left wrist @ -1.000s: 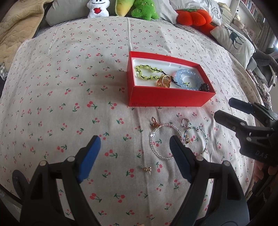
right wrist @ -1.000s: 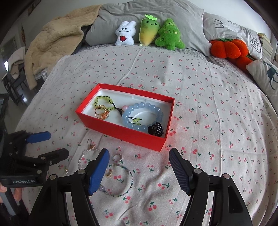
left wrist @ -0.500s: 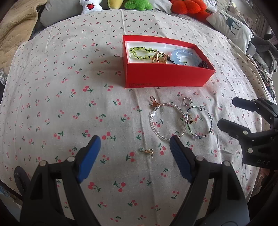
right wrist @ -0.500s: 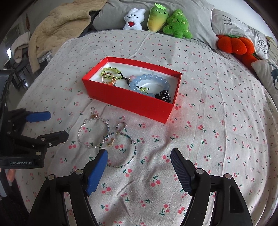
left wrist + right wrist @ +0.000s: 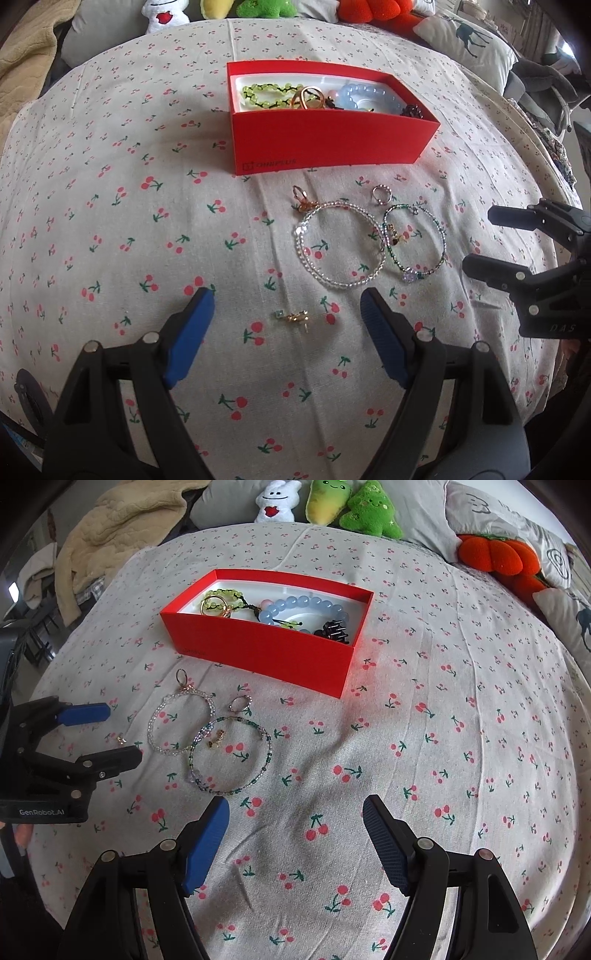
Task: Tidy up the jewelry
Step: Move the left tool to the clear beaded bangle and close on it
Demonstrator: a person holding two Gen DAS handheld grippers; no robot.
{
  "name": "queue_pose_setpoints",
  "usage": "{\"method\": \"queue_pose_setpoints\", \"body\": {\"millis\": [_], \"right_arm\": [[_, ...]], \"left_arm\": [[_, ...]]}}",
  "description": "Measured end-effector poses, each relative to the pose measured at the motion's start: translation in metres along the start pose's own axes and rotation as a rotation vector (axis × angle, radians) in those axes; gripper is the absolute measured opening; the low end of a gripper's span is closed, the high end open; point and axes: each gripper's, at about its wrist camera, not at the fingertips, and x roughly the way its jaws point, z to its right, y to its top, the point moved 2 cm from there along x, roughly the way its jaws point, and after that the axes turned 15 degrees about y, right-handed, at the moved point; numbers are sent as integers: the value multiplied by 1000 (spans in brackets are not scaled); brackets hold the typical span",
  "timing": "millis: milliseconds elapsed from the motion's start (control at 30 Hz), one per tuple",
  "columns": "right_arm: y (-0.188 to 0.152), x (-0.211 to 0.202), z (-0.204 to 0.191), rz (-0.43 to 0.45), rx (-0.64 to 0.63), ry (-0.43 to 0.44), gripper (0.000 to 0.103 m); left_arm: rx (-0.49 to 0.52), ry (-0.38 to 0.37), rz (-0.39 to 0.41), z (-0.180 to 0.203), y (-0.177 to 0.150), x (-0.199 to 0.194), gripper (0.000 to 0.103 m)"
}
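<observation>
Soft, even daylight, bright. Faint shadows only. Red glow spills from red box (image 5: 280, 653) onto bedsheet (image 5: 443, 738) beside it. Centre sharp. Strong fisheye bulge; corners black, edges curved and slightly smeared.

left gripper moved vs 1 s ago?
Yes. The left gripper has advanced toward the small gold earring, which sat ahead of its fingertips and now lies between them.

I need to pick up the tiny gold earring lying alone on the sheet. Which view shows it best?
Left wrist: the gold earring lies large, centred between the open tool's tips. In the right wrist view it is a speck near the left edge.
</observation>
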Motion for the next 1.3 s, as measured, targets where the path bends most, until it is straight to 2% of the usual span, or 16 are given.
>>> {"method": "queue_pose_setpoints", "body": {"millis": [100, 233, 367, 500, 700, 1100, 1300], "right_arm": [[-1, 0, 3, -1, 13, 6, 76], [0, -1, 4, 4, 20, 6, 76], [1, -2, 4, 10, 30, 10, 76], [3, -2, 4, 13, 35, 16, 76], [4, 2, 2, 5, 42, 14, 76], [11, 6, 3, 17, 106, 32, 76], [16, 12, 0, 22, 160, 75, 76]], "left_arm": [[-3, -32, 21, 4, 6, 1, 79], [-25, -53, 14, 6, 14, 8, 59], [-38, -22, 6, 7, 20, 17, 43], [-49, 20, -6, 6, 22, 22, 32], [-47, 71, -1, 2, 23, 22, 6], [-94, 17, 38, -11, 25, -4, 5], [-121, 1, 55, -20, 23, -15, 5]]}}
